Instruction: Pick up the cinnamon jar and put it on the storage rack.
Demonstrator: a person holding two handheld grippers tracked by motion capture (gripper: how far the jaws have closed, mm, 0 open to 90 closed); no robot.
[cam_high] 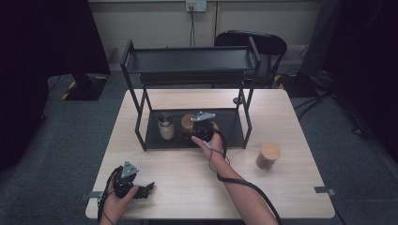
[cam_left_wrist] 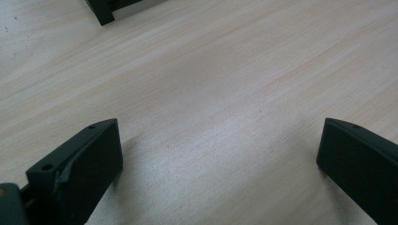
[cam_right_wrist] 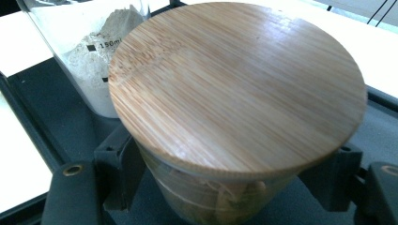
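Two jaws of the right hand-held gripper (cam_high: 201,131) clamp the upright wooden-lidded jar (cam_right_wrist: 234,93) on the rack's lower shelf (cam_high: 230,124), right of the powder jar (cam_high: 165,126). Left hand-held gripper (cam_high: 141,190) rests apart, near-left.

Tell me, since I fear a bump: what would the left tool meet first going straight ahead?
Probably bare table first; the left tool points low across it, jaws open, toward the black rack's foot.

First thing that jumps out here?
The right hand-held gripper clamped on a bamboo-lidded jar on the black rack's lower shelf, beside a jar of pale powder. A second bamboo-lidded jar stands on the table, right of the rack.
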